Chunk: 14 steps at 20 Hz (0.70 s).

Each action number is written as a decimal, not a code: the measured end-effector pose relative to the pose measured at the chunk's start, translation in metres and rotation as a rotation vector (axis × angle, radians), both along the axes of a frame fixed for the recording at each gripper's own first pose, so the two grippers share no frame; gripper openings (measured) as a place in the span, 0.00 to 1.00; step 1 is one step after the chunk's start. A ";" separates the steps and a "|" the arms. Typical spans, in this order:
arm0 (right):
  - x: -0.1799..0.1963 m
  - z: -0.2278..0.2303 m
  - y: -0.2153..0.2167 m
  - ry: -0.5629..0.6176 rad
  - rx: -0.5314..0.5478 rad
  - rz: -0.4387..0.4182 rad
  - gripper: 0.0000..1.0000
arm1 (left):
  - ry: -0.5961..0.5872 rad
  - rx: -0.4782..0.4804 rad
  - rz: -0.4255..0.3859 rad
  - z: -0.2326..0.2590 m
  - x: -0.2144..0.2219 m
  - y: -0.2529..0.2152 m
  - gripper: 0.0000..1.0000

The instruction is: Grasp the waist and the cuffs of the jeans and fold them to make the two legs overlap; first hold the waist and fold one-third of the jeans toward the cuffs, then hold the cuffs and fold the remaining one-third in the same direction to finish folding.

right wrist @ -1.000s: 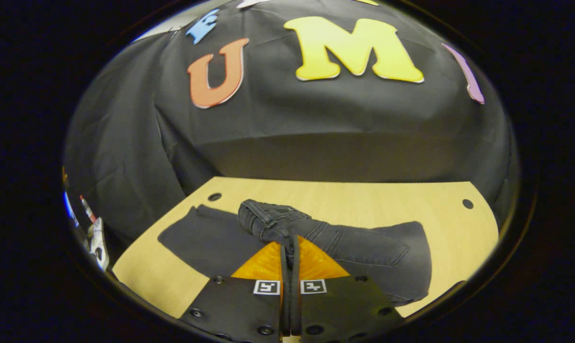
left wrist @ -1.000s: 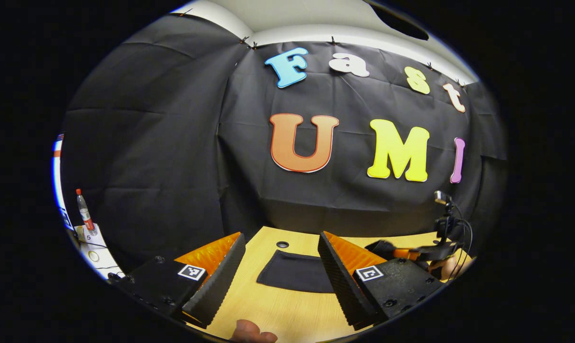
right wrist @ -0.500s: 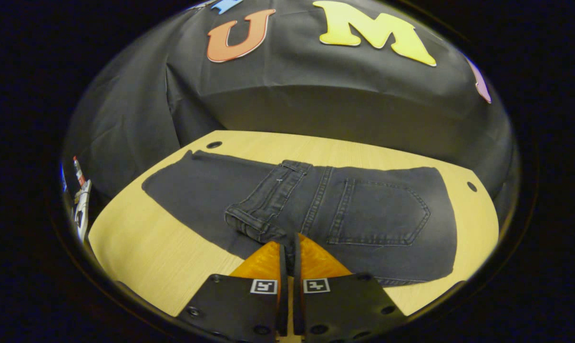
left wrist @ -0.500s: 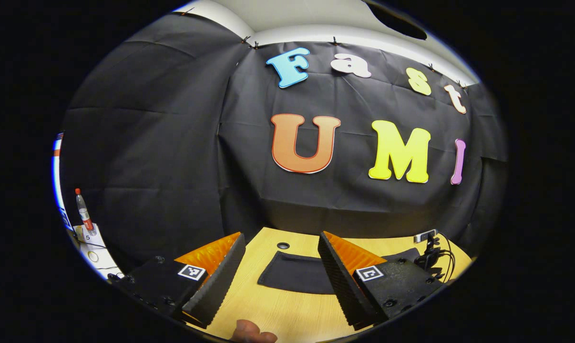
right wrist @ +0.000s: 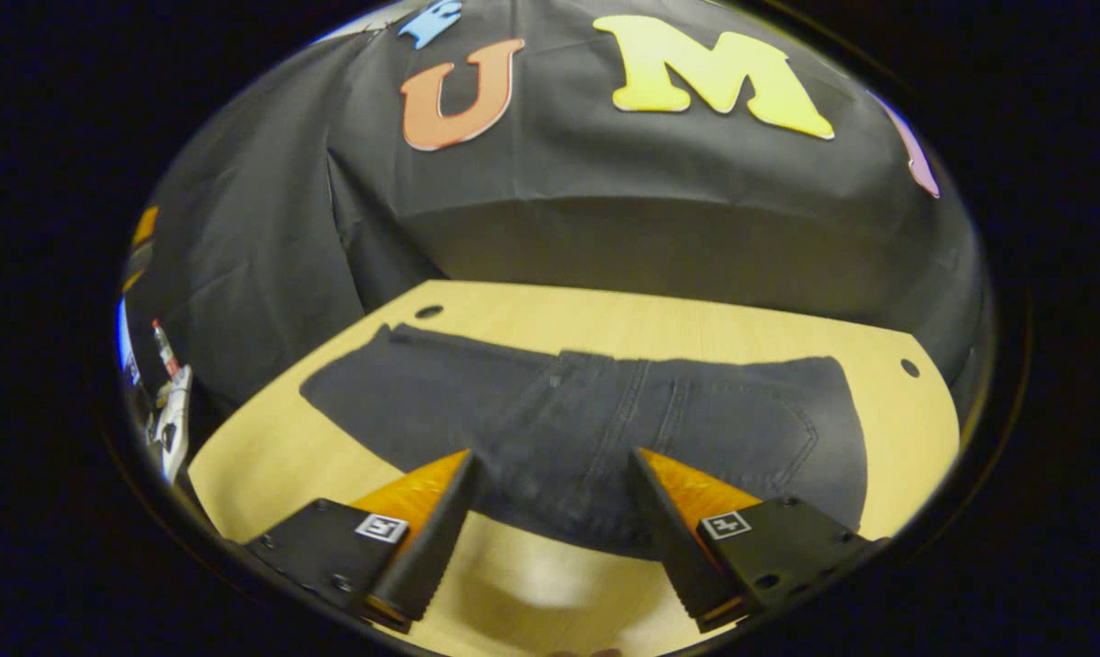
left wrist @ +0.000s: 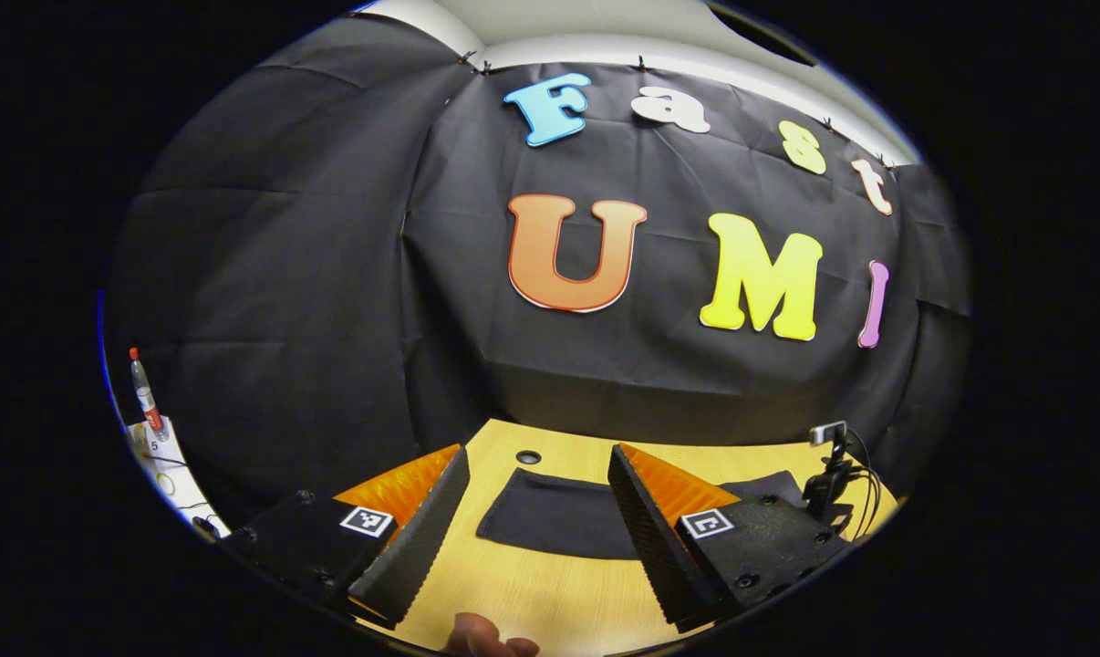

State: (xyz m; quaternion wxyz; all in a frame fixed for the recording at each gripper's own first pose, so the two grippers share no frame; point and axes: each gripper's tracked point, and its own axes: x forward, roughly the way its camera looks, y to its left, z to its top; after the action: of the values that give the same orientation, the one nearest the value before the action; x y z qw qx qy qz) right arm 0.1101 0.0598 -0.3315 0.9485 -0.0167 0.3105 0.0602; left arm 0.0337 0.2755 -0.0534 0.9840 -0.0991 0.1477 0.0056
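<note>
Right gripper (right wrist: 539, 511): held low over the near edge of the table (right wrist: 267, 456), tilted down, fingers spread wide, gripping nothing. Jeans (right wrist: 605, 429) just beyond the fingertips, flat on the table, waist part folded over toward the left, back pocket facing up on the right half, single layer of leg running on to the far left. Near hem of the fold lying between the two fingers, not pinched.

Left gripper (left wrist: 532, 520): held low above the near table edge, aimed at the far wall, fingers wide apart, empty. Cuff end of the jeans (left wrist: 550, 516) lying flat ahead between the fingers, clear of both. A fingertip (left wrist: 477, 634) showing at the bottom edge. Right gripper's rig with cables (left wrist: 833, 479) at the far right, over the jeans' other end. Bottle (left wrist: 141, 392) off the table at far left.
</note>
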 end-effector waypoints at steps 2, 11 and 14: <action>0.008 0.022 0.005 -0.034 -0.008 0.011 1.00 | 0.012 -0.013 -0.007 -0.008 0.006 -0.004 0.99; 0.039 0.171 -0.009 -0.292 0.009 0.010 0.98 | 0.243 -0.514 0.055 -0.102 0.030 -0.023 0.99; 0.039 0.221 -0.029 -0.375 0.003 -0.016 0.99 | 0.320 -0.776 0.159 -0.141 0.041 -0.017 0.99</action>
State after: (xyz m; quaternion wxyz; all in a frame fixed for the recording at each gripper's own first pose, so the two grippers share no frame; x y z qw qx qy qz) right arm 0.1495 0.0306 -0.1110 0.9902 -0.0238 0.1282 0.0492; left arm 0.0743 0.2585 -0.1941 0.8349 -0.4711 0.2818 0.0408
